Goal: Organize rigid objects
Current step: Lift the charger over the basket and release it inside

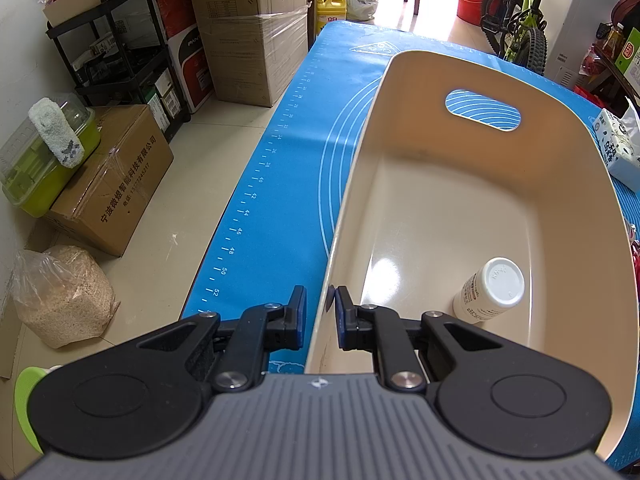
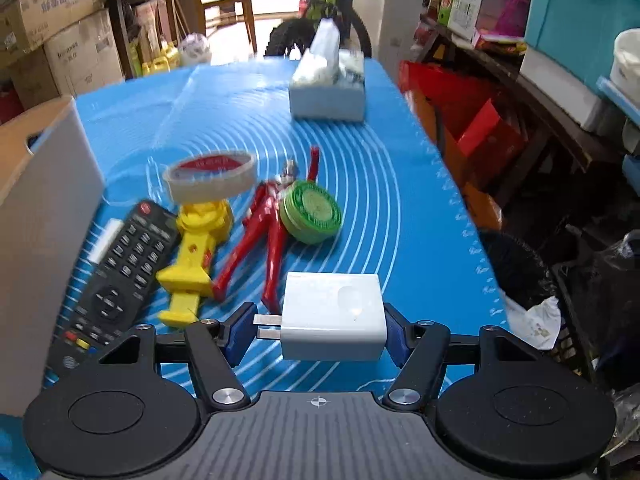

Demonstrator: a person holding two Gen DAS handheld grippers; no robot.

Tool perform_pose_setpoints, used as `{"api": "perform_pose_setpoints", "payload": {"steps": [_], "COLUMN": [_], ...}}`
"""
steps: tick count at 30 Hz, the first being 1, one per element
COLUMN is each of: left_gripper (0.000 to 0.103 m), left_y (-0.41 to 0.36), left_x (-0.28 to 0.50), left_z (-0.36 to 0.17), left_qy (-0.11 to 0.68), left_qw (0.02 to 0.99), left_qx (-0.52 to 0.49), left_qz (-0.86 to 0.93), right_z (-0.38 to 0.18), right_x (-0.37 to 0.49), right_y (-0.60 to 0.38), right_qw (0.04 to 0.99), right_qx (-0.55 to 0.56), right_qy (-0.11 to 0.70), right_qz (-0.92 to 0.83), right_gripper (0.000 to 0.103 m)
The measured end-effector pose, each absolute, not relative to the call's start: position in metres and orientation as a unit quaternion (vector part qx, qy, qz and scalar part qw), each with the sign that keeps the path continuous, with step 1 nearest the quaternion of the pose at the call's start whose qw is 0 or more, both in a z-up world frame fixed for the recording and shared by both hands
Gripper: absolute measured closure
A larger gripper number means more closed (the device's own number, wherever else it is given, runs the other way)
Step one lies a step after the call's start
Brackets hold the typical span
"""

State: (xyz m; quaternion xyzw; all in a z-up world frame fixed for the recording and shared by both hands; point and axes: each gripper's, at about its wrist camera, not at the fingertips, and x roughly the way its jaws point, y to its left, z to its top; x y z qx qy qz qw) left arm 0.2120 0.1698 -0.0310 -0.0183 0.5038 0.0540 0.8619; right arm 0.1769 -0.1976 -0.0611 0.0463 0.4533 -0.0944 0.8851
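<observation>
My left gripper (image 1: pixel 320 312) is shut on the near left rim of a cream plastic bin (image 1: pixel 420 200), one pad on each side of the wall. A white pill bottle (image 1: pixel 490 292) lies inside the bin. My right gripper (image 2: pixel 316 328) is shut on a white charger plug (image 2: pixel 334 316), held above the blue mat (image 2: pixel 380 200). On the mat lie a black remote (image 2: pixel 116 272), a yellow toy (image 2: pixel 192 256), a tape roll (image 2: pixel 210 176), a red figure (image 2: pixel 260 228) and a green round tin (image 2: pixel 310 212). The bin's side (image 2: pixel 40 220) shows at the left.
A tissue box (image 2: pixel 328 88) stands at the mat's far end and also shows in the left wrist view (image 1: pixel 618 148). Cardboard boxes (image 1: pixel 120 176), a black shelf cart (image 1: pixel 120 52) and a bag of grain (image 1: pixel 64 300) stand on the floor left of the table. Cluttered shelves (image 2: pixel 540 100) stand to the right.
</observation>
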Motion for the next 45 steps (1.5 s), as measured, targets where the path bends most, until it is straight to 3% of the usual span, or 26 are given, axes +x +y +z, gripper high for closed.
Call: {"api": "perform_pose_setpoints", "payload": {"steps": [12,19,45], "left_gripper": [0.085,0.085,0.085], "left_y": [0.17,0.169,0.168], "left_x": [0.212,0.212,0.211], "left_z": [-0.031,-0.032,-0.031], "left_qy": [0.504,0.504,0.505], "left_qw": [0.862,0.862,0.862], "left_qx": [-0.017,-0.018,-0.013], "left_qz": [0.054,0.053,0.05], "right_z": [0.028,0.051,-0.03], "right_x": [0.183,0.206,0.281], "right_y": [-0.154,-0.104,0.062], "right_qw": [0.936,0.945,0.884], "right_qx": [0.044,0.041,-0.055], "right_qy": [0.348,0.323,0.443], "right_qz": [-0.034,0.037,0.137], "right_gripper": [0.035,0.035,0.035]}}
